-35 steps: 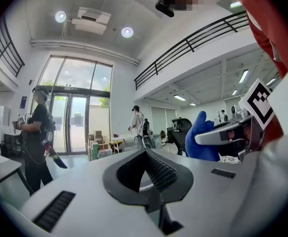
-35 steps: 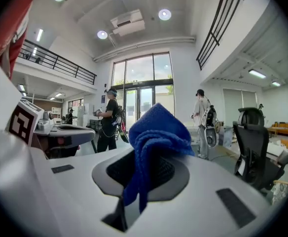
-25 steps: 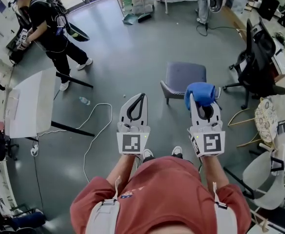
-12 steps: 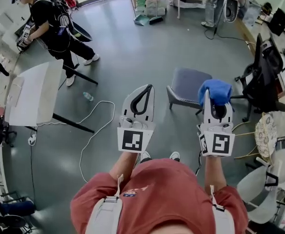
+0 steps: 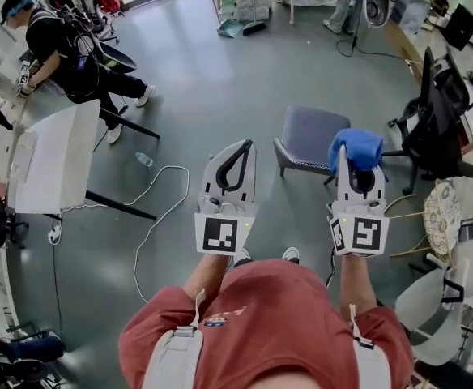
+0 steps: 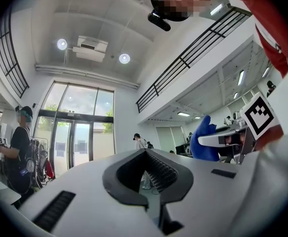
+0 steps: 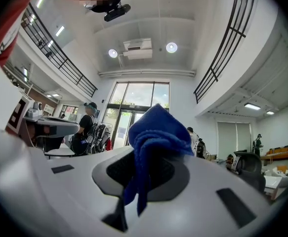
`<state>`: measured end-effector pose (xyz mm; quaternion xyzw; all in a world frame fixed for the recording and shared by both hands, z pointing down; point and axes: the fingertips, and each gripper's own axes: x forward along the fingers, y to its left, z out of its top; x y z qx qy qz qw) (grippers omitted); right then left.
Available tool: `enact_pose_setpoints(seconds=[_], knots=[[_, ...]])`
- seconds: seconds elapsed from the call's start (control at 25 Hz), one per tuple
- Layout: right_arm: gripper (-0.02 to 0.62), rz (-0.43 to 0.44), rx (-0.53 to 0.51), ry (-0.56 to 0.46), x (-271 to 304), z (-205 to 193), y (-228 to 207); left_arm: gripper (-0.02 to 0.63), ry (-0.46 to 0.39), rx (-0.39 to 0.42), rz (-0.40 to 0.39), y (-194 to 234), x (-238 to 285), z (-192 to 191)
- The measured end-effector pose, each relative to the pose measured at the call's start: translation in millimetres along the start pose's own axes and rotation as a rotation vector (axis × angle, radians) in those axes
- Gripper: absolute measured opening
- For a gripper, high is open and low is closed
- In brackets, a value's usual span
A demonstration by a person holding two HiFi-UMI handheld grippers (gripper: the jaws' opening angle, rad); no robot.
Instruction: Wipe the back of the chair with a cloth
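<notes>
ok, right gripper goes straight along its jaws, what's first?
Probably nothing near: right gripper, shut on the blue cloth, faces open room toward glass doors. The grey chair seems below that line; depth unclear.

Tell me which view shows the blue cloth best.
Right gripper view: the cloth fills the centre, close up, pinched in the right claw. Head view shows it as a small blue bundle at that claw's tip. Left gripper view catches only a blue edge at the right.

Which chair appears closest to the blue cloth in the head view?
The low grey-blue padded chair, right beside the cloth that the right gripper holds; the black office chair and the white chairs stand farther right.
</notes>
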<state>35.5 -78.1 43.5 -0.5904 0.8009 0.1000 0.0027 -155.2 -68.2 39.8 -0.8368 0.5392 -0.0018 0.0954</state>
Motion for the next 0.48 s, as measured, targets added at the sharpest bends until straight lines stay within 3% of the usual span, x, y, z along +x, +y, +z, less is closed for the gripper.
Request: enact_pose_setpoints(seconds=[0.2,0.48], knots=[[0.058,0.008,0.072,-0.004,1.3,-0.3,-2.6,0.011,0.011,0.005,0.0,-0.3,0.8,-0.7],[0.058,0.008,0.045,-0.001,0.3,-2.6,-1.7,0.011,0.003,0.008,0.011,1.5,-1.6,-4.1]])
